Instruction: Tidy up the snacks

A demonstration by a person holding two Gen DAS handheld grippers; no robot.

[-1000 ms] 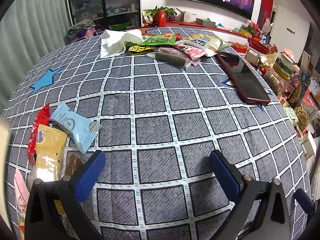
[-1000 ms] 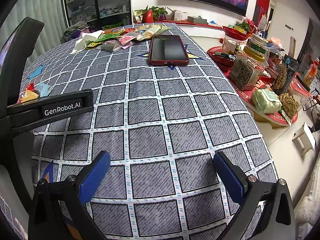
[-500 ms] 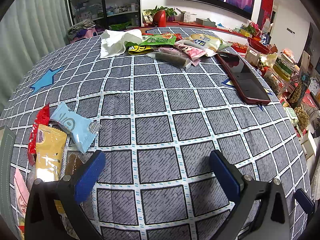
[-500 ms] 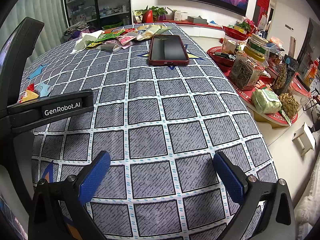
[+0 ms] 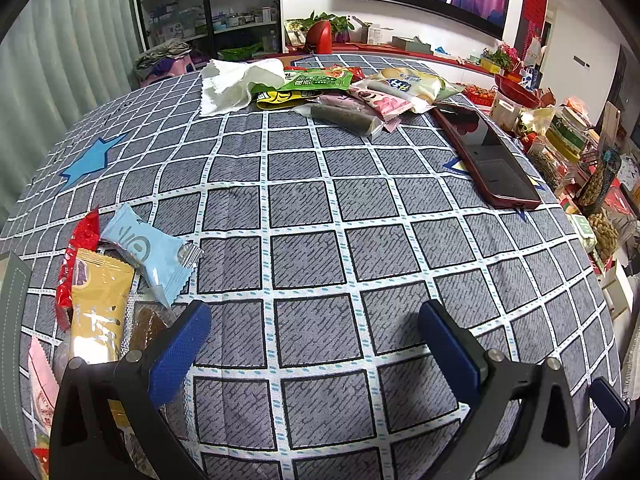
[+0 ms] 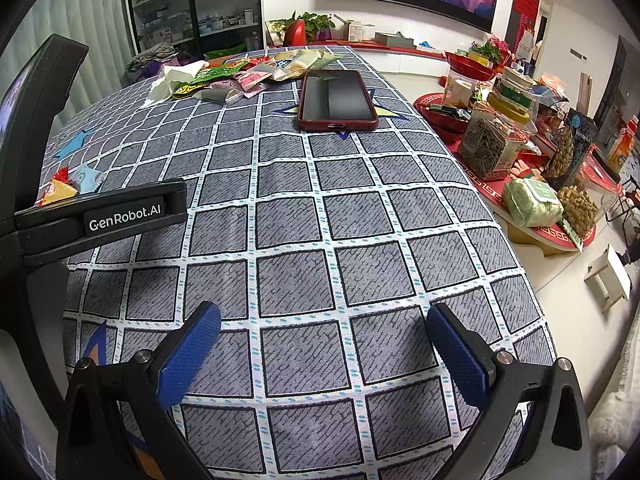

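Right, the checked grey tablecloth (image 5: 312,200) fills nearly everything, with blue stars printed on it. At its far edge lies the bigger heap of snacks (image 5: 360,92), packets fanned out beside a crumpled white tissue (image 5: 236,84); the green packet (image 5: 320,79) lies crosswise, and the dark bar in clear wrap (image 5: 344,119) runs slantwise toward the red-cased phone (image 5: 488,160), whose long axis points from the heap toward the near edge. The nearer, smaller heap (image 5: 116,280) sits just left of the left gripper (image 5: 316,332): a pale blue packet (image 5: 150,250) lying diagonally, a yellow packet (image 5: 100,304) lengthwise beside it, a red wrapper (image 5: 78,256) along its outer side. Their print is too small to read. Both the left gripper and the right gripper (image 6: 324,336) hover with jaws spread wide, holding nothing. The left gripper's body, seen from the right wrist, reads "GenRobot.AI" (image 6: 125,216).
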